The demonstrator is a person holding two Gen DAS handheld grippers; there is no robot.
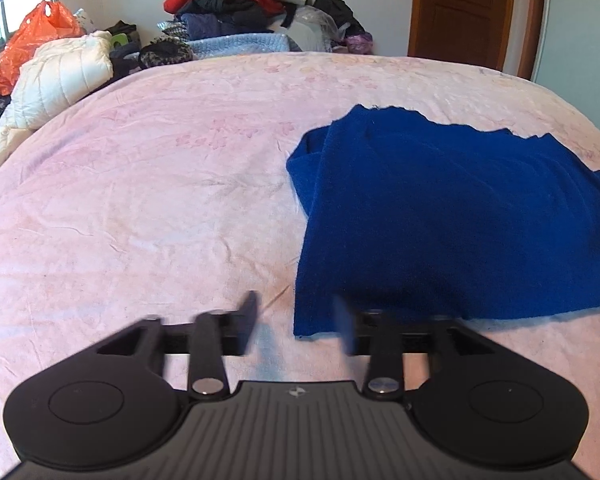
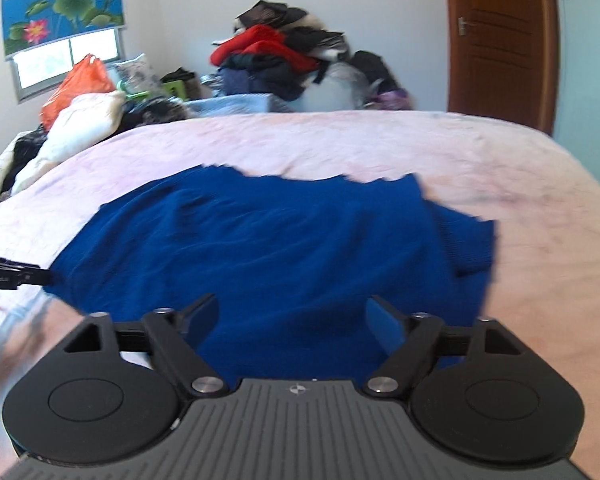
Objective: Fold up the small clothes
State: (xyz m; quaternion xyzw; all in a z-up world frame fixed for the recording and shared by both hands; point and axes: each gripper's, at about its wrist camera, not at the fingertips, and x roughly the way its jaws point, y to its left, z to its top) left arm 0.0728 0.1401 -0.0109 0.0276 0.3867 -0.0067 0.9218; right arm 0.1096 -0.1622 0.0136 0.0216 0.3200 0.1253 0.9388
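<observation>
While the blue garment (image 1: 452,216) lies part-folded on the pink bedspread (image 1: 140,184), both grippers stand with jaws apart and nothing in them: the left gripper (image 1: 298,322) at its near corner, the right gripper (image 2: 292,316) over its near edge. A fold seems just laid; next, each must pinch an edge again.
</observation>
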